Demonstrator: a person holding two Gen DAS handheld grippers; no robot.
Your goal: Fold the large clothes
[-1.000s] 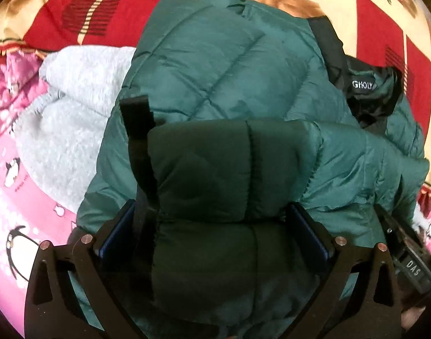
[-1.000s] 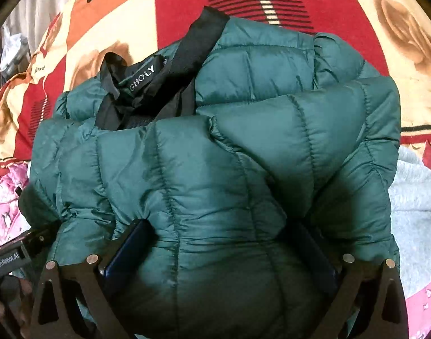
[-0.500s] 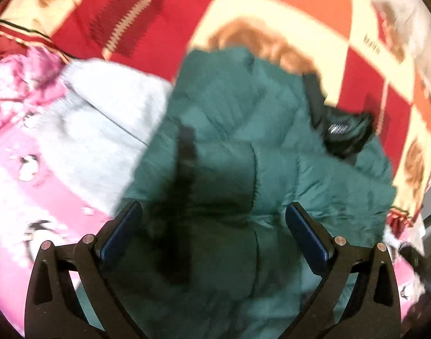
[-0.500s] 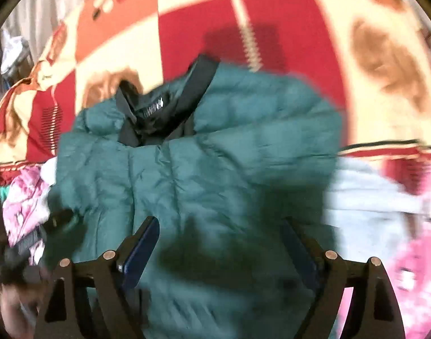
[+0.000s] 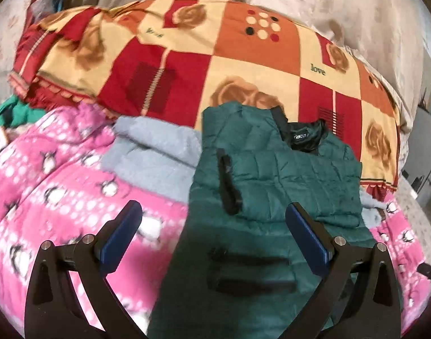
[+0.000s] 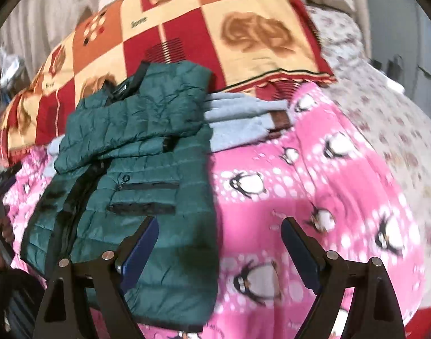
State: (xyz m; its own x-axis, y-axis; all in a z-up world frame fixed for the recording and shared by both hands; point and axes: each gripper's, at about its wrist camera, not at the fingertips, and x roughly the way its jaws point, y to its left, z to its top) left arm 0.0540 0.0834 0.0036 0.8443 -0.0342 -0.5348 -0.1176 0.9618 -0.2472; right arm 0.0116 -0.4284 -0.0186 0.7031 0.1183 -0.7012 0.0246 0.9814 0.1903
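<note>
The bed is covered by a pink blanket (image 6: 314,169) printed with penguins, which fills the near and middle area in both wrist views. Behind it lies a checked quilt (image 5: 243,65) in red, orange and cream with rose motifs and the word "love"; its fringed edge overlaps the pink blanket. A pale curtain (image 5: 342,5) hangs behind the quilt. The jacket (image 6: 147,186), green and quilted, lies flat across the pink blanket with its collar end resting on the quilt; both sleeves are folded across the chest, and the black collar lining with a label (image 5: 300,136) faces up. Two dark pocket openings (image 6: 143,196) show on the lower front, and a black sleeve cuff (image 5: 228,180) lies on the body. A grey garment (image 5: 159,152) lies under and just beside the jacket, between it and the quilt edge. The left gripper (image 5: 212,240) is released, jaws wide apart above the jacket hem, nothing between the pads. The right gripper (image 6: 219,250) is likewise released, jaws spread over the jacket's edge and the pink blanket, gripping nothing. At the left edge of the right wrist view a hand (image 6: 0,226) is partly visible
</note>
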